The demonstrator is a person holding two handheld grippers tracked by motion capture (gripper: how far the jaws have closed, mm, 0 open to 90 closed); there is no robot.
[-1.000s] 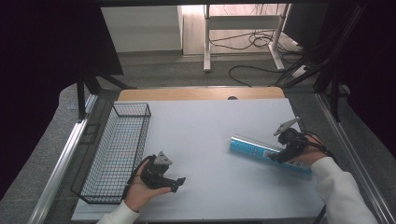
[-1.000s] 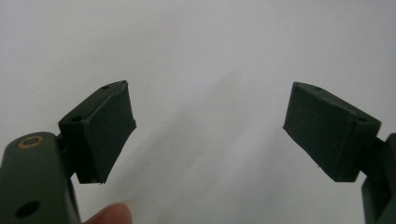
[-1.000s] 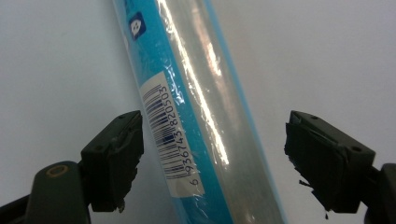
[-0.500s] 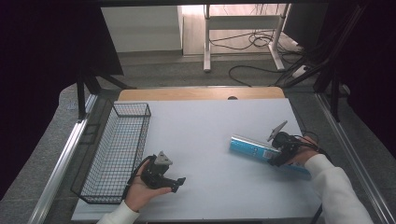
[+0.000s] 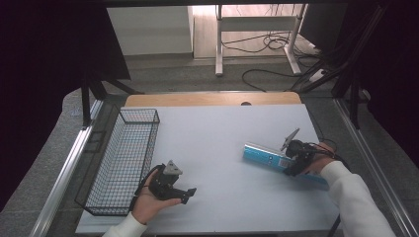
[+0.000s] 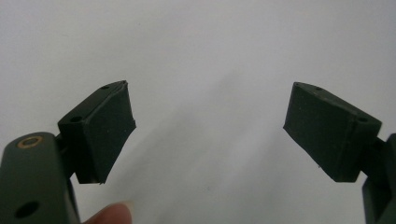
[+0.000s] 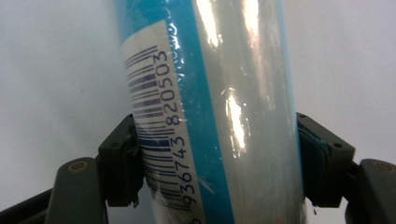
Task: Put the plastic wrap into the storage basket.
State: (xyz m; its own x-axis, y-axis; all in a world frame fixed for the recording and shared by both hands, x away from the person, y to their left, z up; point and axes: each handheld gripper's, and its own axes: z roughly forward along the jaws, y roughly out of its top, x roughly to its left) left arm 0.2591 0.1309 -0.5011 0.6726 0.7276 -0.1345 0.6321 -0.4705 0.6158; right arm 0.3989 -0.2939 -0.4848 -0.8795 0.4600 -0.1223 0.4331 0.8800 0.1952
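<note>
White worktop (image 5: 222,148) under dim room light, black wire basket (image 5: 126,158) along its left edge. Lay flat near right edge: long blue glossy plastic-wrapped pack (image 7: 210,107), grasped across its width by right claw (image 7: 215,163), just been closing. Left claw (image 6: 210,130) released, idle. Slick film likely to slip or pivot if lifted off-centre

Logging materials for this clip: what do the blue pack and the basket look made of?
Blue pack: apparently glossy plastic film wrap, given its bright glare streaks and printed barcode label; what is inside cannot be told. Basket: black wire mesh, probably coated metal, with an open grid you can see through.
</note>
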